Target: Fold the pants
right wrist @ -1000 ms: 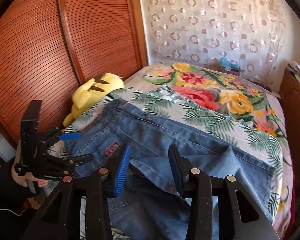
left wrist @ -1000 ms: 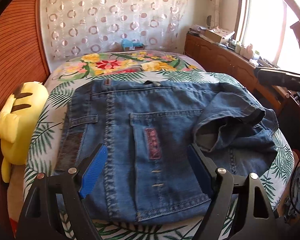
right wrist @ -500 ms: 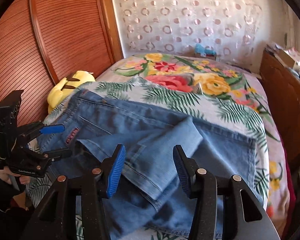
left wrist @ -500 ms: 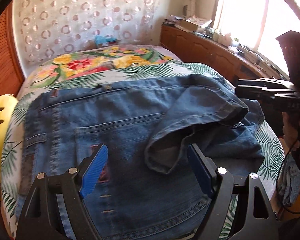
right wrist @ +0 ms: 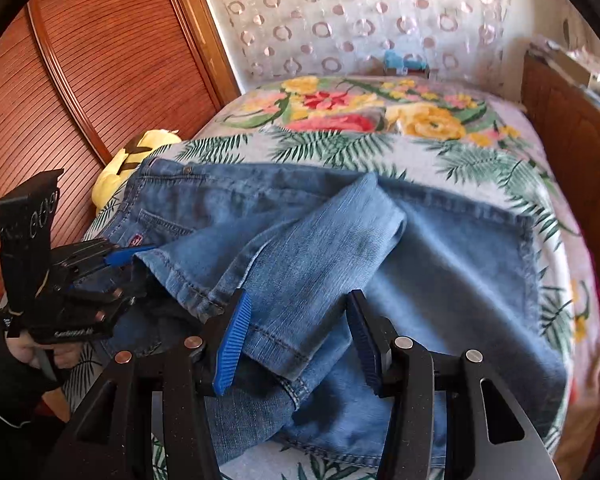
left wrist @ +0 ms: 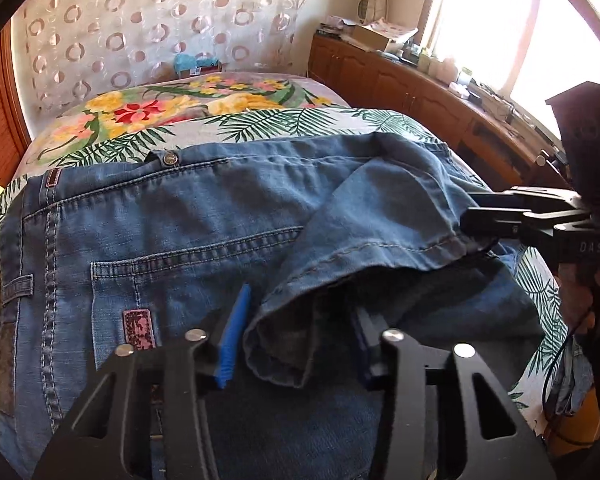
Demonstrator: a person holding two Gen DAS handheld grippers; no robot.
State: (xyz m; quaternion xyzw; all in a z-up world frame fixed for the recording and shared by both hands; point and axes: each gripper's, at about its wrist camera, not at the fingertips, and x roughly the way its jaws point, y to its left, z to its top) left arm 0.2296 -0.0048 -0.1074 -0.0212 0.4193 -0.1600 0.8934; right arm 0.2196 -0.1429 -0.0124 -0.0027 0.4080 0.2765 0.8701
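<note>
Blue jeans [left wrist: 188, 248] lie on the bed, folded, with the leg ends thrown back over the seat. The hem cuff [left wrist: 292, 340] of the legs lies between the blue pads of my left gripper [left wrist: 296, 344], whose jaws stand open around it. My right gripper [right wrist: 296, 340] is open too, its pads on either side of the other part of the hem [right wrist: 276, 344]. In the left wrist view the right gripper [left wrist: 476, 216] touches the hem's right end. In the right wrist view the left gripper [right wrist: 128, 264] is at the hem's left corner.
The bed has a floral and palm-leaf cover [left wrist: 260, 120]. A yellow plush toy [right wrist: 120, 168] lies at the bed's left edge by a wooden slatted door [right wrist: 80, 80]. A wooden cabinet [left wrist: 420, 92] with clutter runs under the window on the right.
Both grippers have moved in onto the leg hem, and their jaws have narrowed around it. The left wrist view has shifted right along the jeans.
</note>
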